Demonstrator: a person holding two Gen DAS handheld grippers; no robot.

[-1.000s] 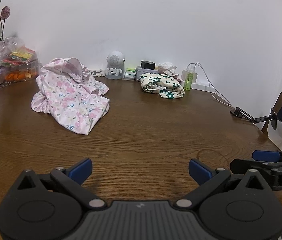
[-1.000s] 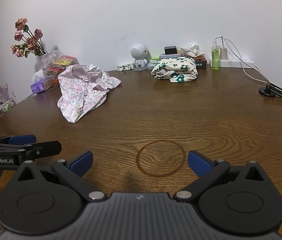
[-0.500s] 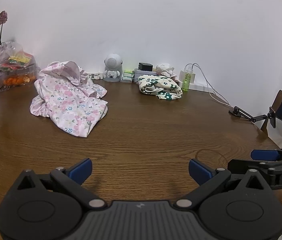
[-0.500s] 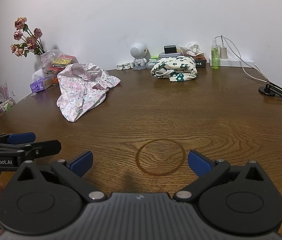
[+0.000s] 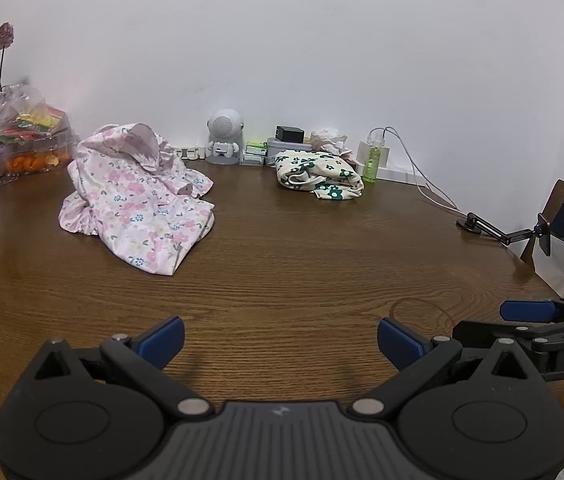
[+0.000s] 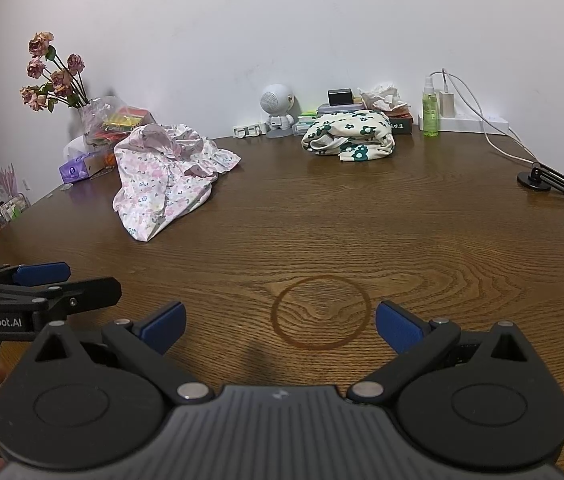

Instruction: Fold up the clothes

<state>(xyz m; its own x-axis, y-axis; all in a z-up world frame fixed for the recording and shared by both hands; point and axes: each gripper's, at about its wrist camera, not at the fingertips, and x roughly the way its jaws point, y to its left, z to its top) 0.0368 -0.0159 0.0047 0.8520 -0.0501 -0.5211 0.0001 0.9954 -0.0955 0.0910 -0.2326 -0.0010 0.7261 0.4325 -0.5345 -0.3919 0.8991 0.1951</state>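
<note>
Pink garment (image 5: 138, 196) nearer — both tongs (image 5: 280, 338) (image 6: 278, 322) apart; "GenRobot.AI" legible.

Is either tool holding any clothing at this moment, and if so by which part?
Nothing is held. The left tool and right tool are both open over the table; the pink floral garment lies untouched.

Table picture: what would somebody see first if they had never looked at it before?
Probably the crumpled pink flowery garment, heaped on the left of the brown wooden table. Next, the folded cream cloth with green flowers near the back wall, beside a small grey robot figure. Close up, the left gripper and right gripper are both open, holding nothing.
</note>
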